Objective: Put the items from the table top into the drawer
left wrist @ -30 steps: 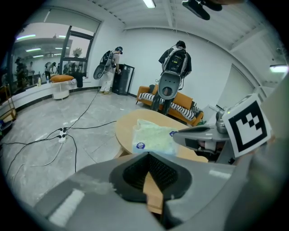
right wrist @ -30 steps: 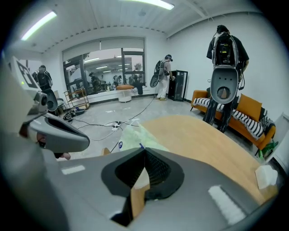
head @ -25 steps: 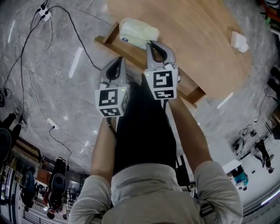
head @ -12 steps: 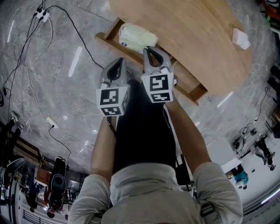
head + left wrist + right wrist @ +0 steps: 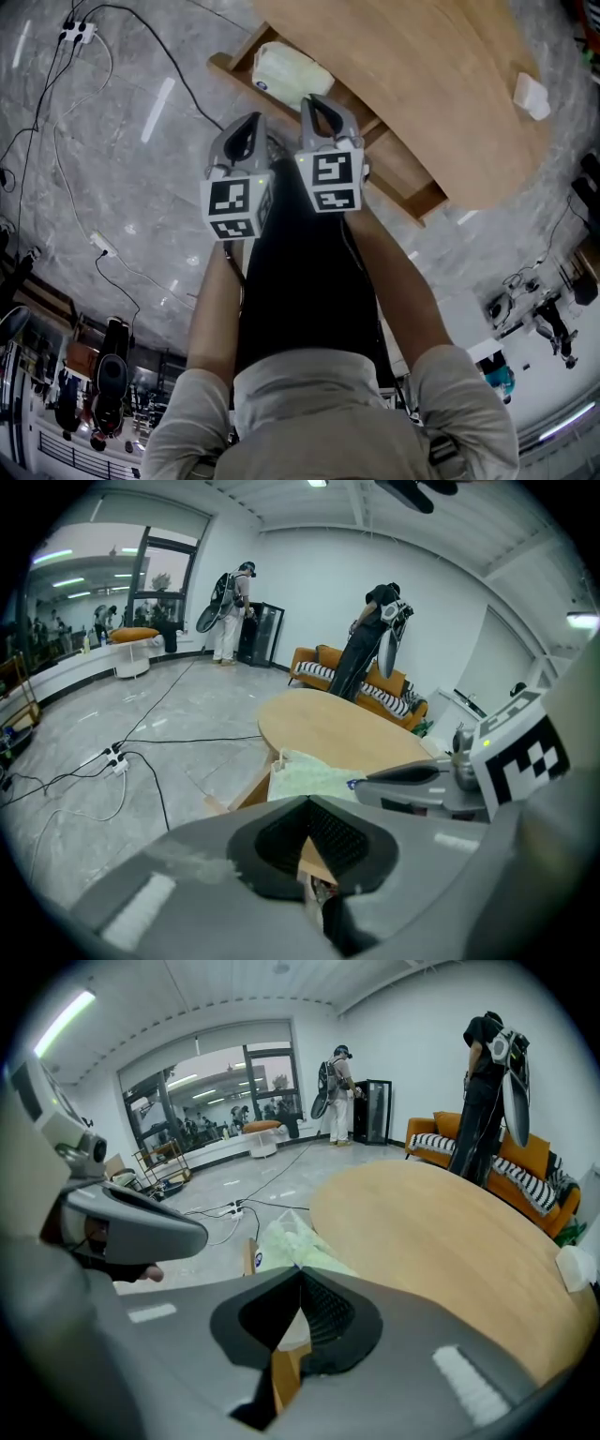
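A round wooden table [image 5: 441, 75] has an open wooden drawer [image 5: 394, 173] under its near edge. A pale green-white packet [image 5: 289, 71] lies at the drawer's left end. A small white item [image 5: 532, 95] sits on the table top at the far right. My left gripper [image 5: 247, 127] and right gripper [image 5: 316, 101] hang side by side just short of the drawer, both shut and holding nothing. In the left gripper view the packet [image 5: 314, 772] lies beyond the shut jaws [image 5: 307, 803]. The right gripper view shows the packet [image 5: 292, 1246] ahead of the shut jaws [image 5: 300, 1274] and the white item [image 5: 573, 1267] at the right.
Black cables and a white power strip [image 5: 75, 32] trail over the grey marble floor at the left. Two people [image 5: 373, 639] stand with their backs turned near an orange sofa [image 5: 319, 663] beyond the table. My own legs in black fill the space below the grippers.
Both grippers have sunk a little and edged toward the drawer's front. The right gripper has drifted left, closer to the left one. Both jaws stay shut.
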Demonstrator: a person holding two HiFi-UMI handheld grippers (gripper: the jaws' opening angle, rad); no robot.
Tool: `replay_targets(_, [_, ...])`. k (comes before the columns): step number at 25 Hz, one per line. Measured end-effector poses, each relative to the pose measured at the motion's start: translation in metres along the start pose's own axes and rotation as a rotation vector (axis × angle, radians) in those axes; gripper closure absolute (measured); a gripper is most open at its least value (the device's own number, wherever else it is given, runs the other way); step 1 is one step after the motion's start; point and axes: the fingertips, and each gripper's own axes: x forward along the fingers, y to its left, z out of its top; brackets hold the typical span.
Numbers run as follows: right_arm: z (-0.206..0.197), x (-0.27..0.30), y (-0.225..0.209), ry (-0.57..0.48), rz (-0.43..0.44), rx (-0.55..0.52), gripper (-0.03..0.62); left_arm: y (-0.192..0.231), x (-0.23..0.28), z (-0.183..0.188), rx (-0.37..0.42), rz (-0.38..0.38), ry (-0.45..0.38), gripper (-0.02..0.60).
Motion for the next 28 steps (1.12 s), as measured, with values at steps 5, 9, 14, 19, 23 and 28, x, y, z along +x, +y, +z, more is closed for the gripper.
replay_targets(5, [-0.017, 0.024, 0.001, 0.036, -0.003, -0.015, 0.588, 0.009, 0.005, -0.001, -0.011, 0.008, 0.015, 0.561])
replay_targets(9, [-0.028, 0.044, 0.005, 0.057, 0.016, 0.004, 0.588, 0.017, 0.012, -0.002, -0.006, 0.013, 0.024, 0.561])
replay_targets(14, [-0.037, 0.059, 0.01, 0.073, 0.033, 0.005, 0.586, 0.019, 0.019, -0.003, -0.003, 0.013, 0.029, 0.561])
replay_targets(19, [-0.046, 0.074, 0.01, 0.093, 0.042, 0.032, 0.586, 0.019, 0.023, -0.009, -0.004, 0.009, 0.06, 0.561])
replay_targets(23, [-0.054, 0.084, 0.016, 0.124, 0.07, 0.023, 0.586, 0.022, 0.021, -0.01, -0.007, 0.013, 0.073, 0.561])
replay_targets(28, [-0.062, 0.092, 0.02, 0.166, 0.07, 0.007, 0.585, 0.024, 0.015, -0.008, -0.025, 0.023, 0.063, 0.561])
